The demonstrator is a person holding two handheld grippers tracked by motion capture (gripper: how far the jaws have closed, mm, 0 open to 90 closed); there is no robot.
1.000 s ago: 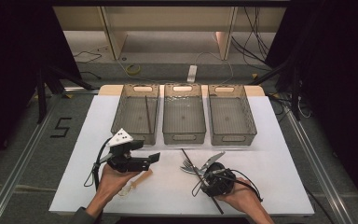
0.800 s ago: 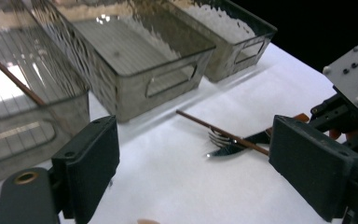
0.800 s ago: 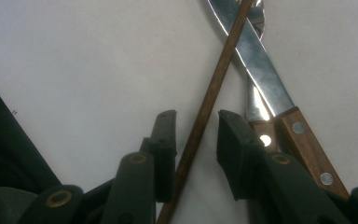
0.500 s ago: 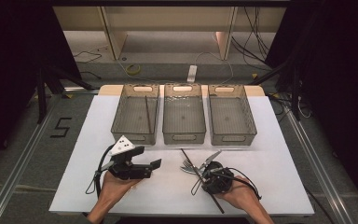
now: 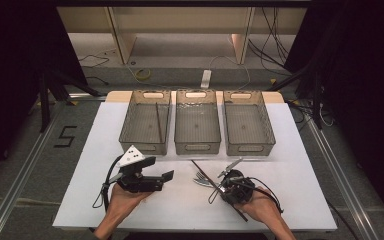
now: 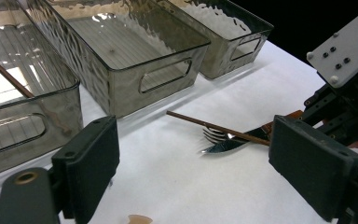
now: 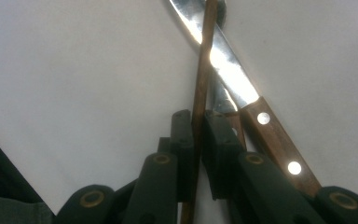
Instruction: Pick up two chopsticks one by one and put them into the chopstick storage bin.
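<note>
Right tool now clamps the chopstick

The right tool (image 7: 196, 140) has just been closing its jaws on the brown chopstick (image 7: 204, 60), lying across the knife (image 7: 233, 74) and fork (image 5: 201, 178) on the table (image 5: 100, 150); lifting looks next. The left tool (image 5: 161, 180) hangs open, empty.

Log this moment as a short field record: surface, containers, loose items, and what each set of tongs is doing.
surface: white table cover
containers: three clear grey plastic bins in a row; the left bin holds one thin brown stick
loose items: silver metal fork; wooden-handled steel knife, lying crossed under the held chopstick
right tongs: jaws have just been closing, now shut on the thin brown wooden chopstick
left tongs: open, nothing between the pads, pointed toward the cutlery
</note>
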